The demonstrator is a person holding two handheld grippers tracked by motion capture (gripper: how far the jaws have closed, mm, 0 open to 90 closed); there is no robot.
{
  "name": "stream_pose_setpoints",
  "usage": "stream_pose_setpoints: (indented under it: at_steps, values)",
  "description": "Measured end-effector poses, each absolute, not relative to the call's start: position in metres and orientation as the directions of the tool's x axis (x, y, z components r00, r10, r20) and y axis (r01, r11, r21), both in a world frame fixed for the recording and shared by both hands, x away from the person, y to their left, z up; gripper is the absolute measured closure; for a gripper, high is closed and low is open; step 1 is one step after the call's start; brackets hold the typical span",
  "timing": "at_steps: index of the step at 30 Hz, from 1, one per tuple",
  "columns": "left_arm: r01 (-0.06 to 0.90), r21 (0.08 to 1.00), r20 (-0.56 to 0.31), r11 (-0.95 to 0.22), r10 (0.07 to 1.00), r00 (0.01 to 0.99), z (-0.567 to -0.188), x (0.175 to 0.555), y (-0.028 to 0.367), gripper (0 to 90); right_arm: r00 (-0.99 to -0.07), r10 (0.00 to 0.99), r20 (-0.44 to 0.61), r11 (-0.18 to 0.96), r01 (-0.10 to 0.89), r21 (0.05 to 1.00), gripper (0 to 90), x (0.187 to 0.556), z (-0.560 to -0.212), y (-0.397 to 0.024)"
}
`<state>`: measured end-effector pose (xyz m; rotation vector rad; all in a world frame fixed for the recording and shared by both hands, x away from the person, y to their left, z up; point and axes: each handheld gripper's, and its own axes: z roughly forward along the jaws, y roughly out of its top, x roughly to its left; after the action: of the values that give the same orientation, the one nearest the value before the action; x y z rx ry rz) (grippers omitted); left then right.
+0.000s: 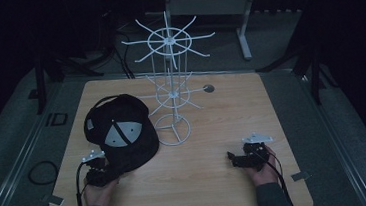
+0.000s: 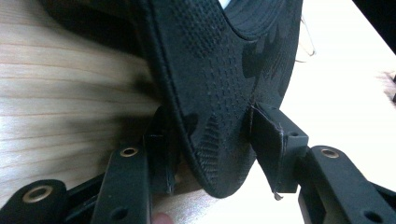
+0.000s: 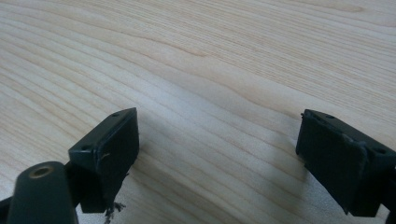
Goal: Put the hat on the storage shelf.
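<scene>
Now my left gripper (image 2: 210,154) has its jaws around the cap (image 1: 123,131) brim, not quite pinching. Right gripper (image 3: 233,158), well right of the cap, gapes wide over bare bench (image 1: 212,170).

The high view looks forward and down from the person's side, taking in the whole table (image 1: 208,131), with the rack (image 1: 172,91) behind its middle. The left gripper view sits low and very near, left of the rack, facing the cap (image 2: 224,93) on the wood. The right gripper view, right of the rack, looks closely along bare tabletop. All three share the table.
</scene>
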<state>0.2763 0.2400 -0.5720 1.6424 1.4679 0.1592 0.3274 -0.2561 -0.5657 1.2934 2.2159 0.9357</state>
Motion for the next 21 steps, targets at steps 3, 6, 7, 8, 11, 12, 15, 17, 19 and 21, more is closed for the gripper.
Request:
stream_pose_setpoints:
  at_steps: [3, 6, 7, 8, 11, 12, 15, 17, 19, 21]
  values:
    - [0.728, 0.676, -0.455, 0.11, 0.84, 0.296, -0.573, 0.277, 0.238, 53.2, -0.487, 0.873, -0.013, 0.345, 0.6, 0.722, 13.0, 0.327, -0.566, -0.256]
    - [0.728, 0.679, -0.448, 0.098, 0.84, 0.305, -0.573, 0.278, 0.238, 52.7, -0.487, 0.873, -0.013, 0.345, 0.6, 0.722, 12.9, 0.327, -0.566, -0.256]
    - [0.727, 0.68, -0.445, 0.096, 0.842, 0.305, -0.572, 0.278, 0.237, 52.4, -0.487, 0.873, -0.013, 0.345, 0.6, 0.722, 12.9, 0.327, -0.566, -0.256]
    - [0.727, 0.679, -0.448, 0.101, 0.841, 0.302, -0.573, 0.279, 0.236, 52.3, -0.487, 0.873, -0.013, 0.345, 0.599, 0.722, 13.0, 0.327, -0.566, -0.256]
    - [0.723, 0.684, -0.446, 0.099, 0.841, 0.306, -0.573, 0.28, 0.233, 52.1, -0.487, 0.873, -0.013, 0.345, 0.6, 0.722, 13.0, 0.328, -0.566, -0.256]
    - [0.725, 0.681, -0.448, 0.099, 0.84, 0.307, -0.573, 0.281, 0.232, 51.8, -0.488, 0.873, -0.014, 0.346, 0.599, 0.722, 13.0, 0.328, -0.566, -0.256]
    - [0.723, 0.683, -0.446, 0.1, 0.841, 0.305, -0.573, 0.282, 0.228, 51.5, -0.487, 0.873, -0.013, 0.345, 0.6, 0.722, 12.9, 0.328, -0.566, -0.256]
    - [0.722, 0.685, -0.441, 0.098, 0.844, 0.304, -0.573, 0.283, 0.226, 52.0, -0.487, 0.873, -0.013, 0.345, 0.6, 0.722, 13.0, 0.328, -0.566, -0.256]
    - [0.723, 0.685, -0.434, 0.092, 0.849, 0.303, -0.572, 0.283, 0.225, 55.2, -0.487, 0.873, -0.012, 0.345, 0.6, 0.722, 12.9, 0.328, -0.566, -0.256]
    - [0.726, 0.681, -0.446, 0.098, 0.841, 0.305, -0.572, 0.284, 0.224, 57.7, -0.487, 0.873, -0.012, 0.345, 0.6, 0.722, 12.9, 0.328, -0.566, -0.256]
